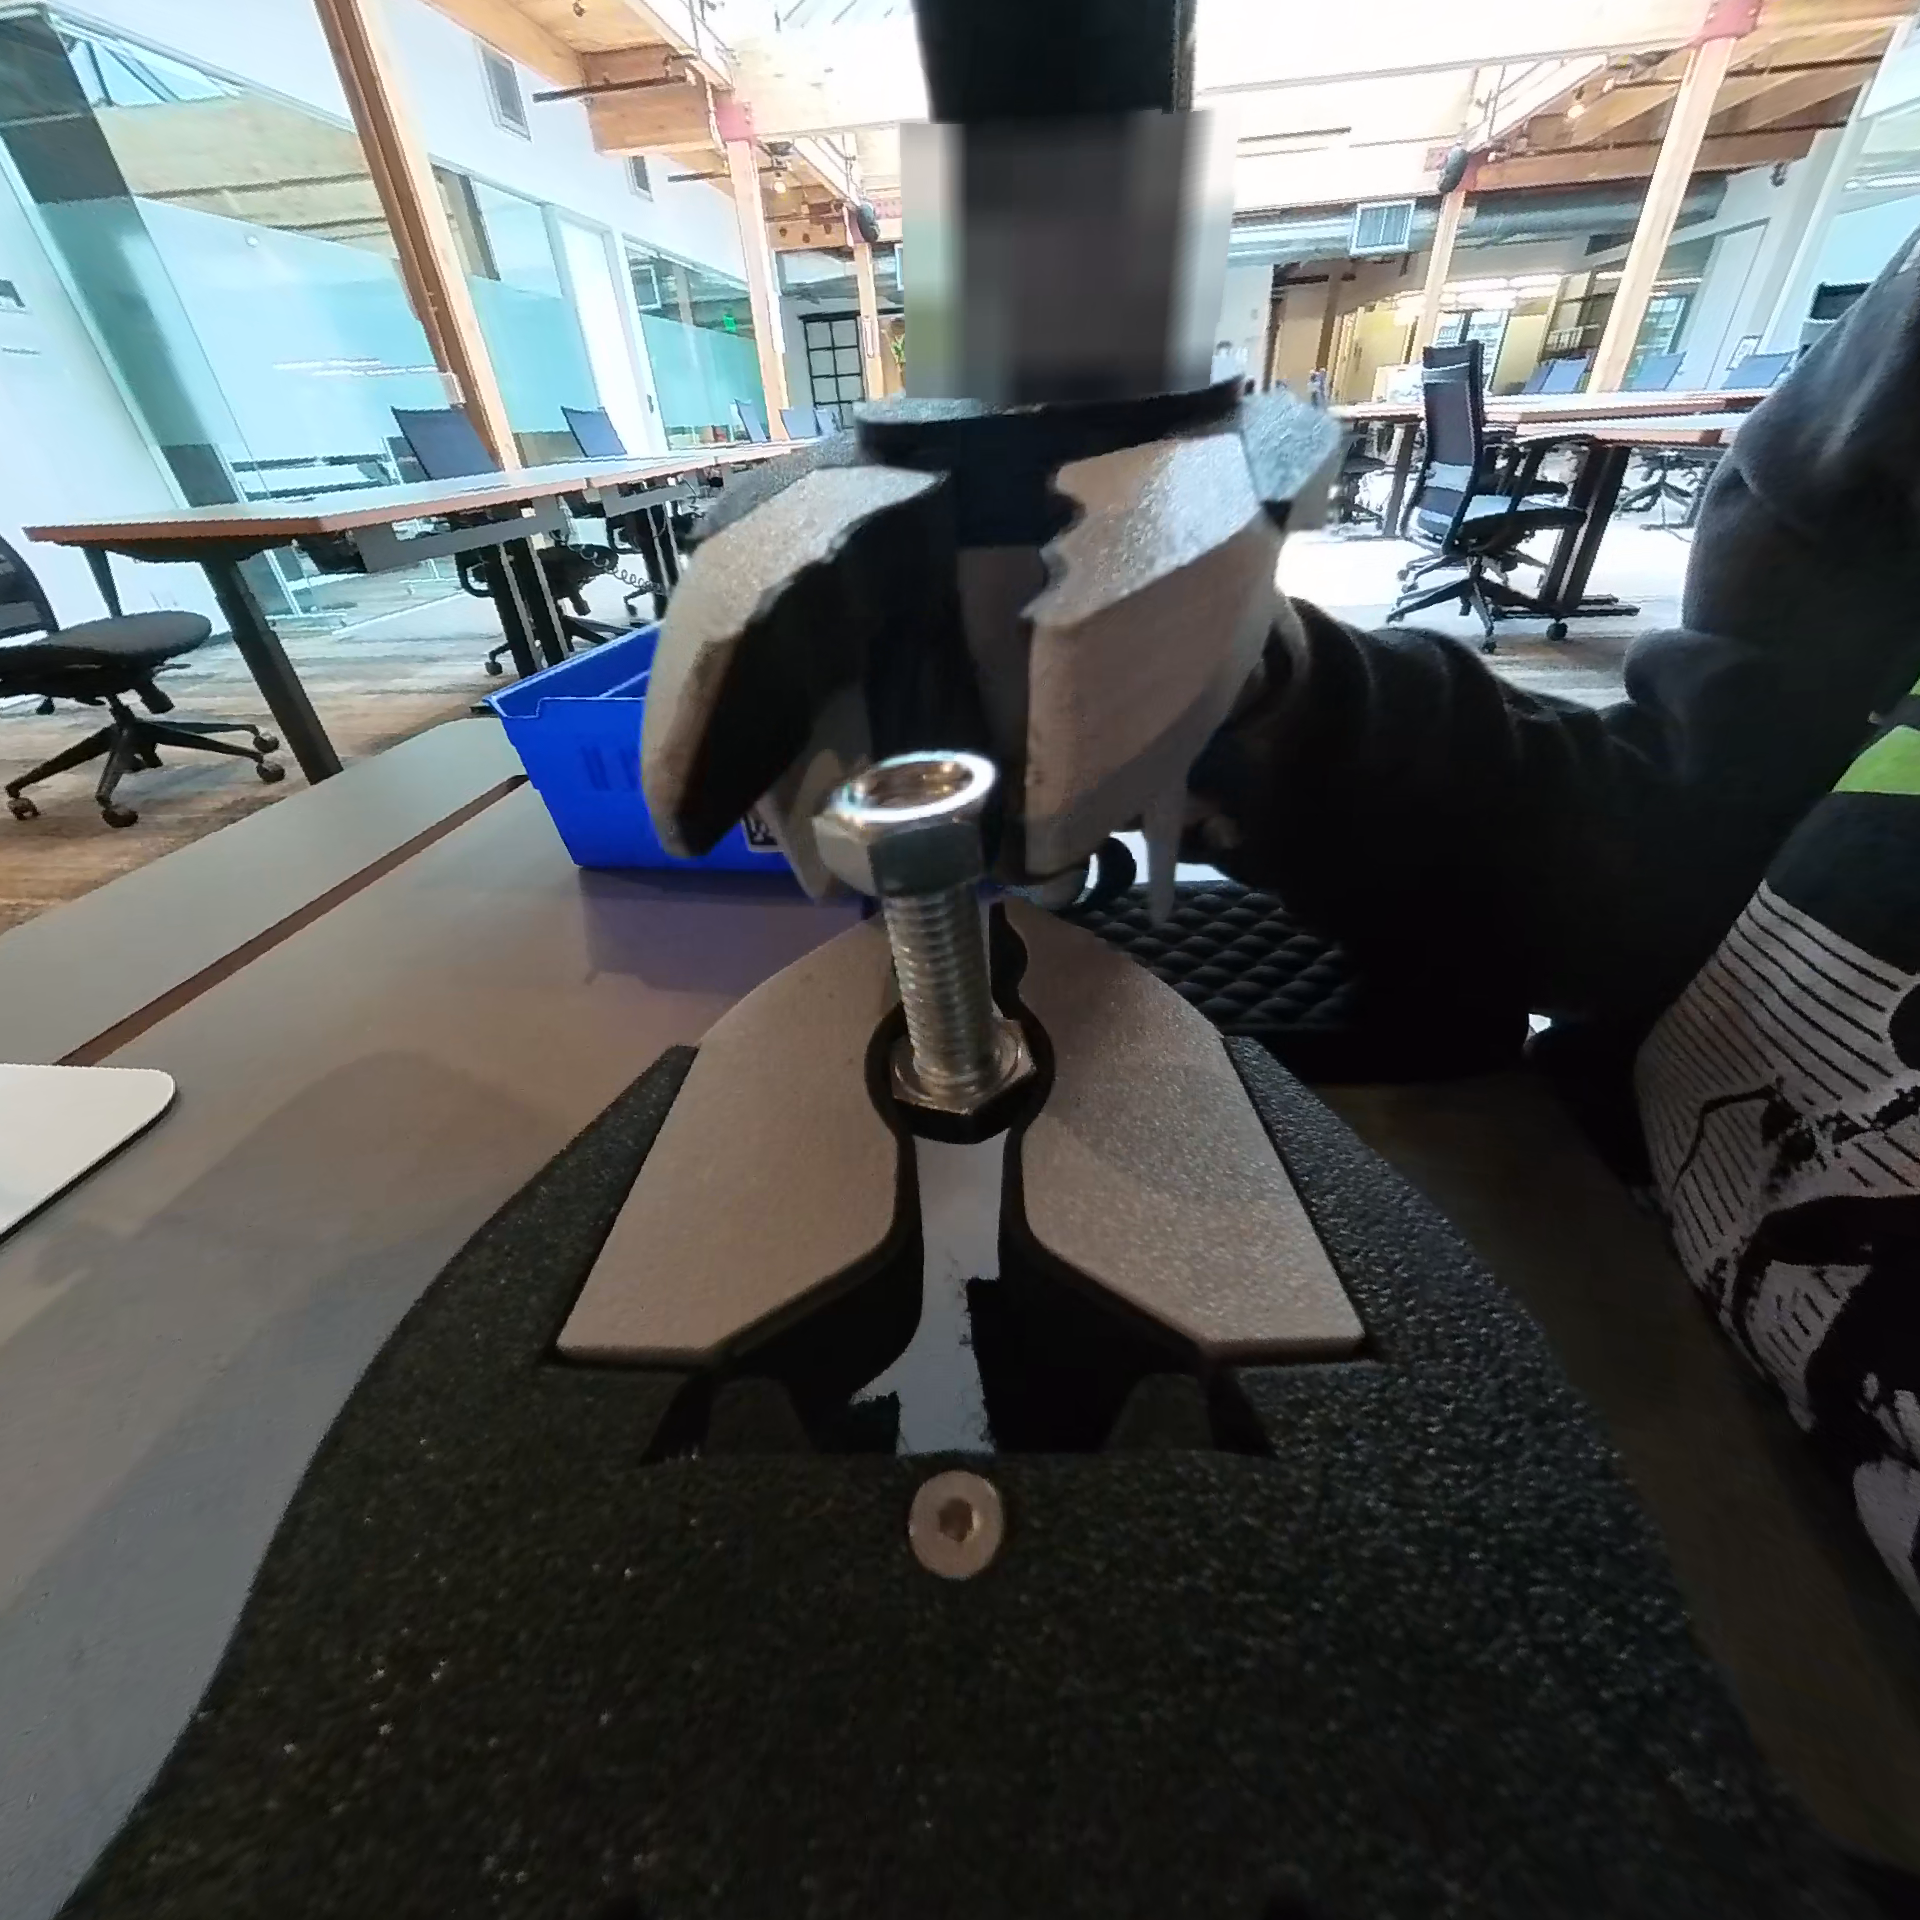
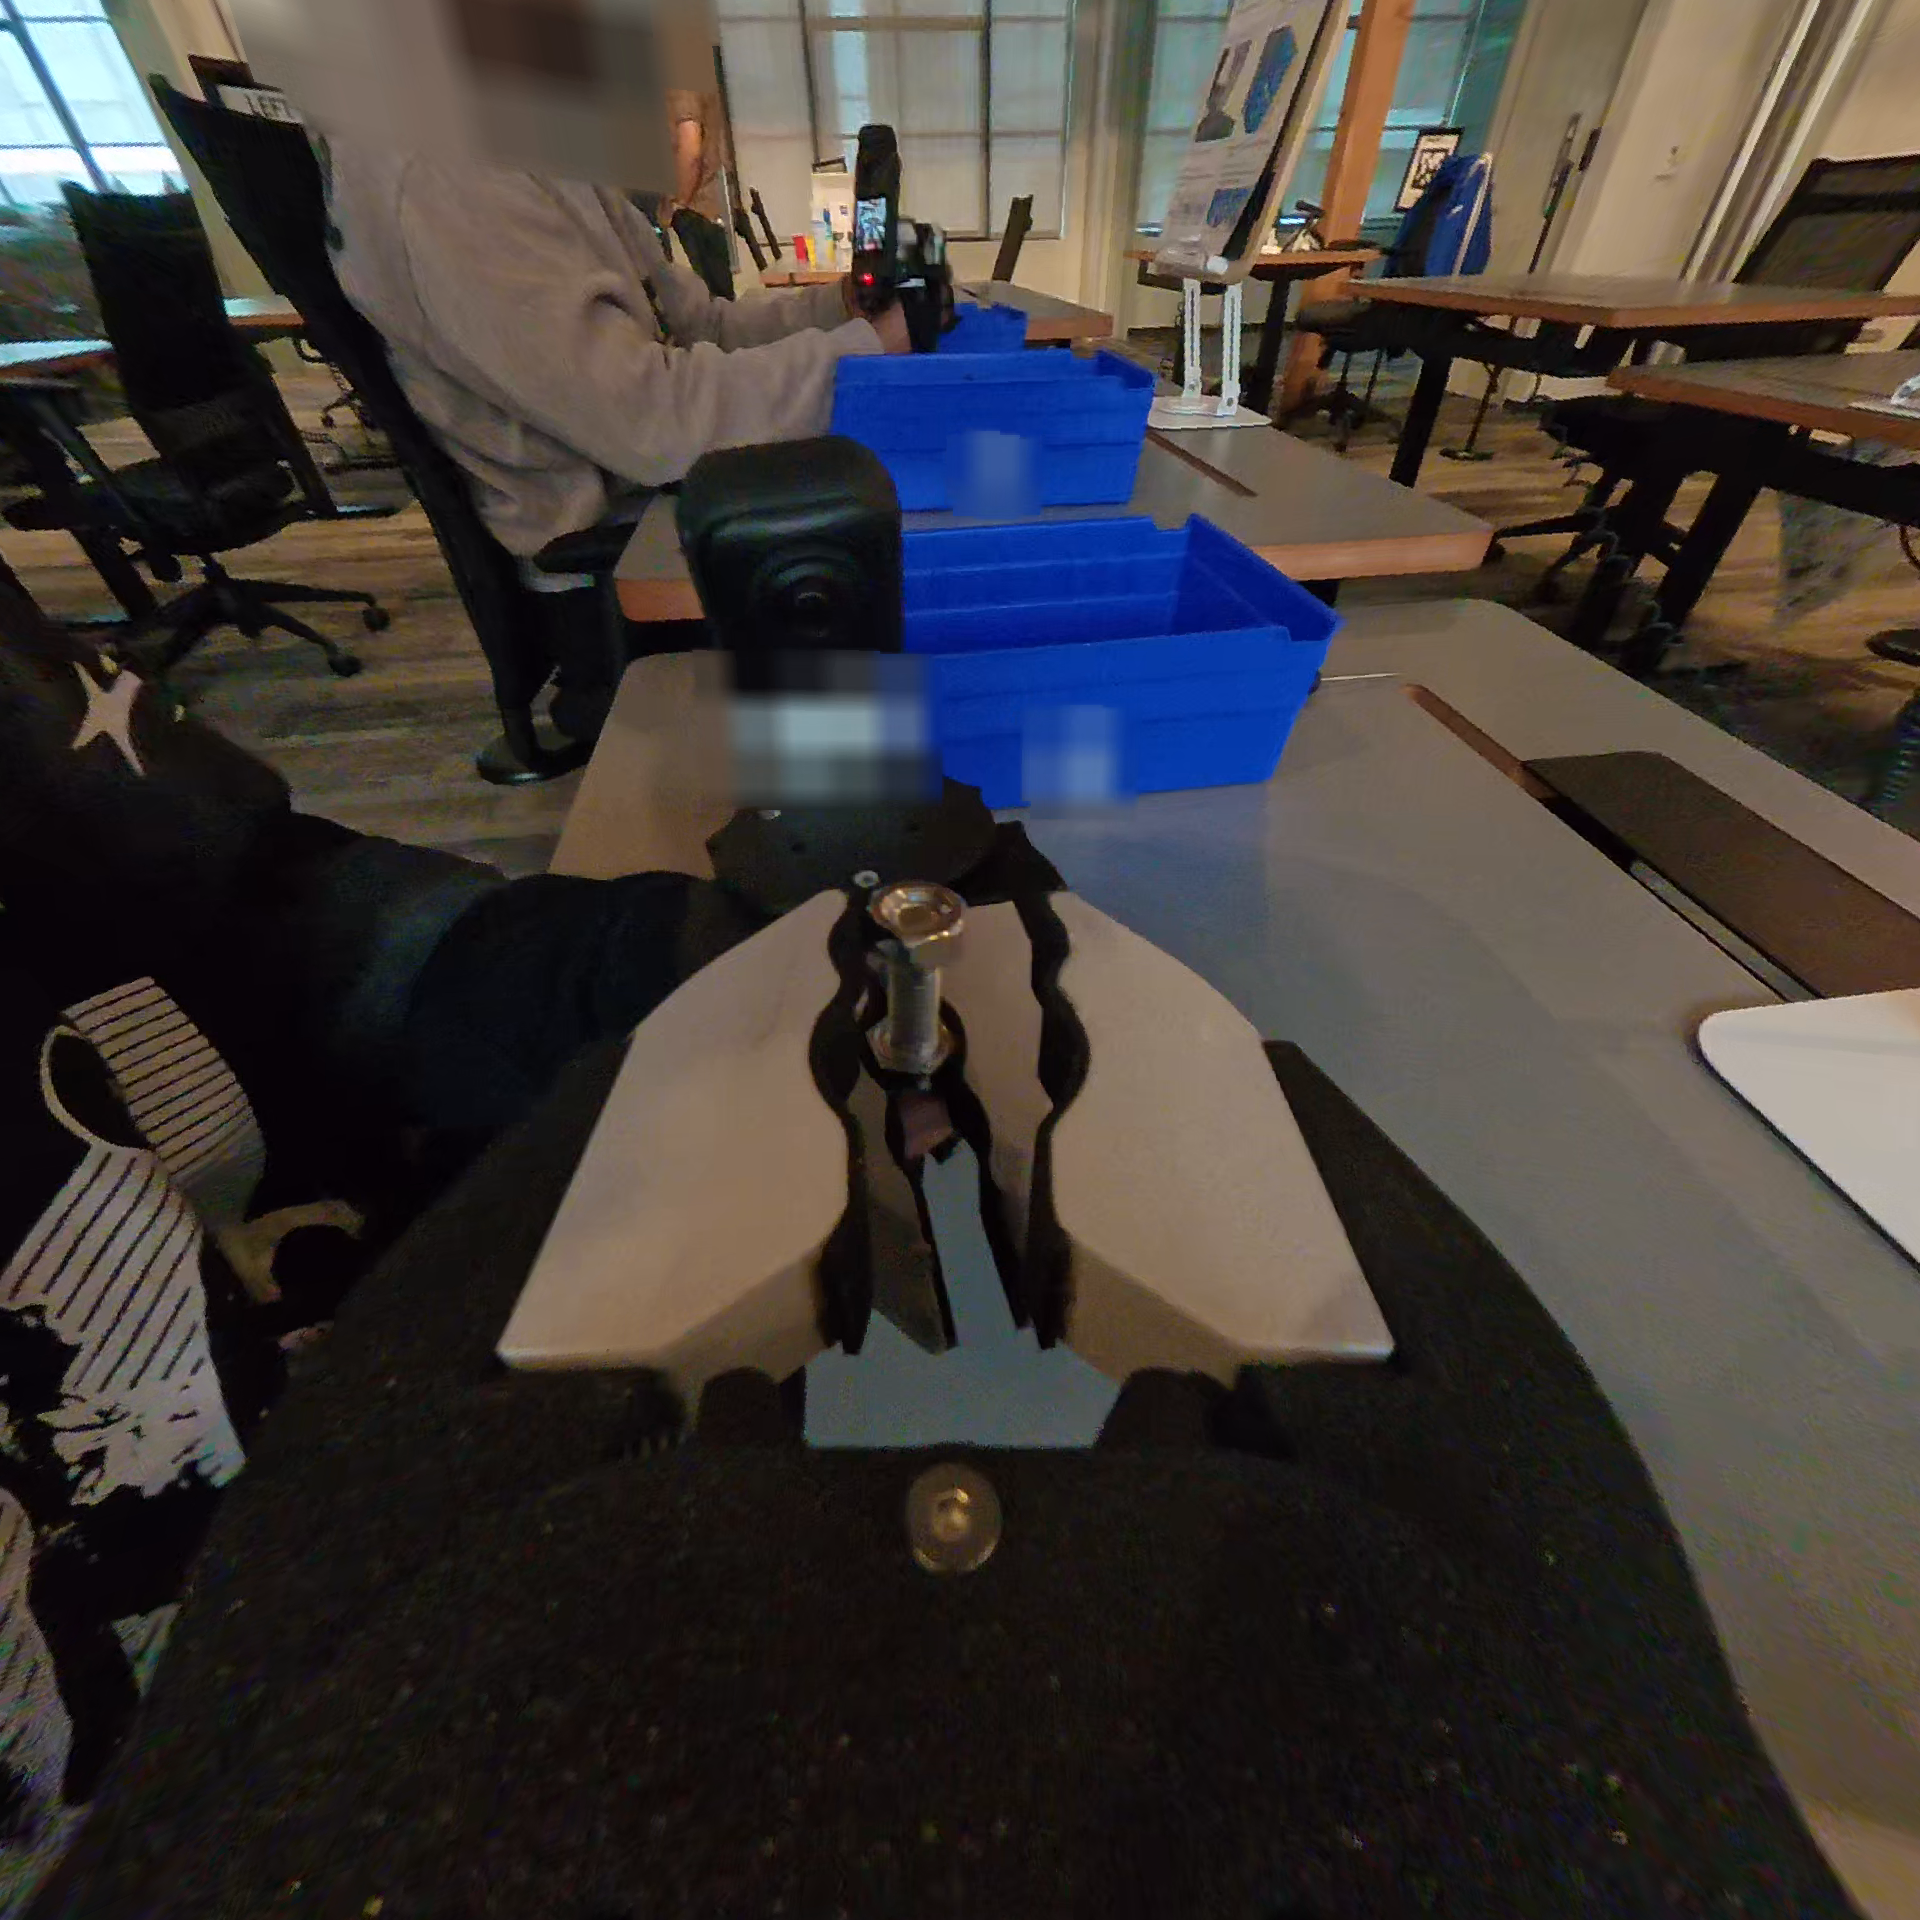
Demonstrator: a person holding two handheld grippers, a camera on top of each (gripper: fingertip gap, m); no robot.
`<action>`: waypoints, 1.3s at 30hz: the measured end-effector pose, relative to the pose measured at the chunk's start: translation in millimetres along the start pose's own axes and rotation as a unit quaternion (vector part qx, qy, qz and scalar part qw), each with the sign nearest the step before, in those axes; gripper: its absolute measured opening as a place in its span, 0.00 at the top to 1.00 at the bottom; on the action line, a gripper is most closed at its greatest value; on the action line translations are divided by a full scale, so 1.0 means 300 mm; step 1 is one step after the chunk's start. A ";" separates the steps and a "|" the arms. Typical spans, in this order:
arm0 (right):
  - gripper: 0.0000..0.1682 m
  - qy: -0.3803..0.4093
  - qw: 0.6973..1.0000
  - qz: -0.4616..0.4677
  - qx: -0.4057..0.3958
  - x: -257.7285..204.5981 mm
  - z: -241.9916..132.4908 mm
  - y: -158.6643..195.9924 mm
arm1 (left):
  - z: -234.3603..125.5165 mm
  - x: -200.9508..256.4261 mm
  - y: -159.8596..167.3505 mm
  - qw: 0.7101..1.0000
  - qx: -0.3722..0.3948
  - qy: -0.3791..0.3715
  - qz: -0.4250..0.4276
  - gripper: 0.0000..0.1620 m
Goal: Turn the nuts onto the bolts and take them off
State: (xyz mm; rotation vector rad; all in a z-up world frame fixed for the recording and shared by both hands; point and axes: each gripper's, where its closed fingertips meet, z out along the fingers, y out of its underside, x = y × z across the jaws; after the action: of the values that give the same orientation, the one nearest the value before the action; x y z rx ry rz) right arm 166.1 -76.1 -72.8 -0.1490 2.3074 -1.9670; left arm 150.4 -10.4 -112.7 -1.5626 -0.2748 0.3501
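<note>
We cannot tell whether the silver threaded steel bolt ends in a head or a second nut, half sunk between grey fingers. The blue plastic bin is partly hidden behind the far gripper.

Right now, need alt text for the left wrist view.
The left hand-held gripper is shut on the lower nut of an upright bolt, while the right hand-held gripper pinches the nut at its top. A blue bin stands behind on the grey table.
</note>
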 end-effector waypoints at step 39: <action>0.84 0.016 1.000 -0.013 -0.016 0.037 -0.066 0.007 | -0.002 0.007 -0.004 1.000 0.003 0.000 0.004 0.93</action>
State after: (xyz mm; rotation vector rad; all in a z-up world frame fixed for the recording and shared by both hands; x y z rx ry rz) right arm 152.3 -58.0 -72.0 -0.1515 2.3694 -1.9599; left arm 152.5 -10.0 -111.5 -1.5579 -0.2685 0.3570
